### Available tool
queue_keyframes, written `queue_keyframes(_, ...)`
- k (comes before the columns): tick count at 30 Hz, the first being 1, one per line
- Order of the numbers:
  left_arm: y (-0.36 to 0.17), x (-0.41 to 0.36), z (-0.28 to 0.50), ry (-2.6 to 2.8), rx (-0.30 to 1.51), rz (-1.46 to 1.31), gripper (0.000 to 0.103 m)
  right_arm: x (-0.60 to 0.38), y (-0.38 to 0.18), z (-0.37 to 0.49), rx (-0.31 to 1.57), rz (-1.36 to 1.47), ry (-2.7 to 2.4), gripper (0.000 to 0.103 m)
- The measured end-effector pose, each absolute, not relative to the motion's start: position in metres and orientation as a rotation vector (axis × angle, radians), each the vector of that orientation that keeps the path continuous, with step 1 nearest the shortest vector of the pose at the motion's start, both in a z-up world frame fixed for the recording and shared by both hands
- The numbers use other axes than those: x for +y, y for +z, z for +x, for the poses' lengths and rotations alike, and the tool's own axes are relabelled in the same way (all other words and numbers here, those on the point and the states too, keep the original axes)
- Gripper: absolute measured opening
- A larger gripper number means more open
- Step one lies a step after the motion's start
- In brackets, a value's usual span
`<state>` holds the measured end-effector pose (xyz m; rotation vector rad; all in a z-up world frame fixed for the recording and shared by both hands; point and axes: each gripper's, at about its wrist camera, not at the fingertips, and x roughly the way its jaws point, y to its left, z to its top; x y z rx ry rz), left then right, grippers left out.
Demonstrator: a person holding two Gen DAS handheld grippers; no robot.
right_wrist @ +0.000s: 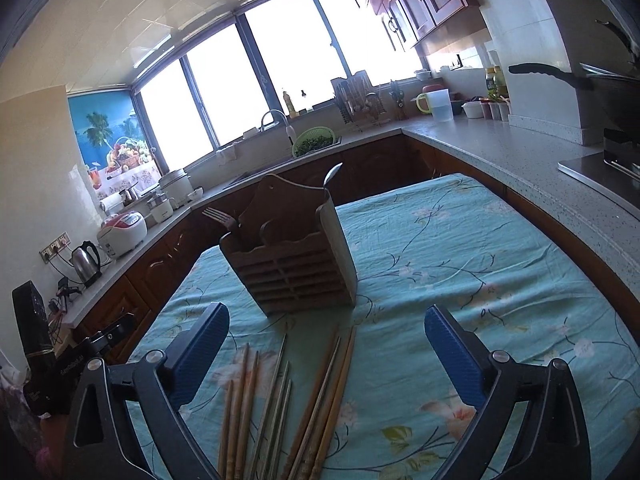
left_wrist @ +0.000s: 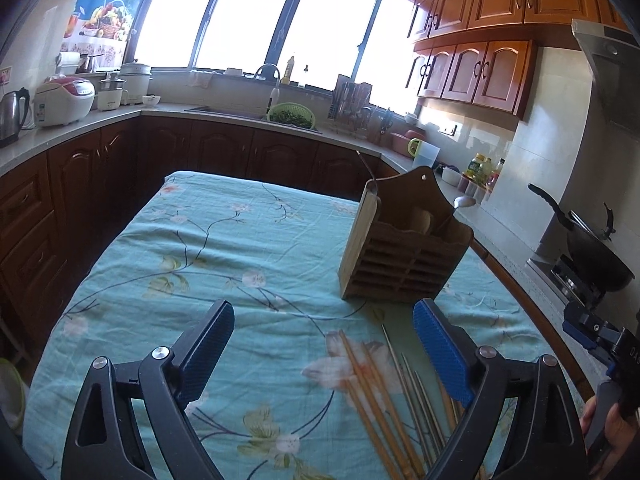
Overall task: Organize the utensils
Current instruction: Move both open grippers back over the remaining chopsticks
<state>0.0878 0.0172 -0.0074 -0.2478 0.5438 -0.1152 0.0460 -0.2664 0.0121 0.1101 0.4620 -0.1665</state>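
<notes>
A brown wooden utensil holder (left_wrist: pixel 404 244) stands on the table with the floral teal cloth (left_wrist: pixel 224 248); it also shows in the right wrist view (right_wrist: pixel 292 256). A spoon (right_wrist: pixel 333 174) and a fork (right_wrist: pixel 219 216) stick out of it. Several wooden and metal chopsticks (left_wrist: pixel 384 392) lie on the cloth near my grippers, also in the right wrist view (right_wrist: pixel 296 408). My left gripper (left_wrist: pixel 324 324) is open and empty, with the chopsticks by its right finger. My right gripper (right_wrist: pixel 326 328) is open and empty, above the chopsticks.
Kitchen counters run around the table. A kettle (left_wrist: pixel 12 114) and rice cooker (left_wrist: pixel 66 100) stand at the left, a sink with a green basket (left_wrist: pixel 292 116) at the back, a wok on the stove (left_wrist: pixel 592 244) at the right. The right gripper's body (left_wrist: pixel 600 336) shows at the table's right edge.
</notes>
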Motion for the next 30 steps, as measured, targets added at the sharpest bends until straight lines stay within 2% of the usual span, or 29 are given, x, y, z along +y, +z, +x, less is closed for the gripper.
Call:
queue_keyframes(10,-0.009,0.012,0.063,-0.115,0.601,-0.244,0.091,-0.265,-0.012,0.030,0.518,0.095,-0.201,0.099)
queue_keyframes(20,-0.006,0.008,0.080,-0.080,0.650,-0.220,0.091,-0.266,-0.020,0.034,0.536,0.079,-0.238,0.098)
queue_keyframes(23,-0.008,0.007,0.091,-0.078,0.689,-0.224,0.087,-0.266,-0.022,0.043,0.563,0.073,-0.236,0.081)
queue_keyframes(25,-0.009,0.006,0.101,-0.091,0.725,-0.232,0.075,-0.267,-0.025,0.052,0.591,0.077,-0.235,0.065)
queue_keyframes(27,-0.010,0.005,0.113,-0.112,0.769,-0.244,0.058,-0.270,-0.030,0.061,0.621,0.085,-0.233,0.056)
queue_keyframes(30,-0.011,0.004,0.129,-0.137,0.818,-0.268,0.054,-0.275,-0.038,0.078,0.674,0.099,-0.236,0.044)
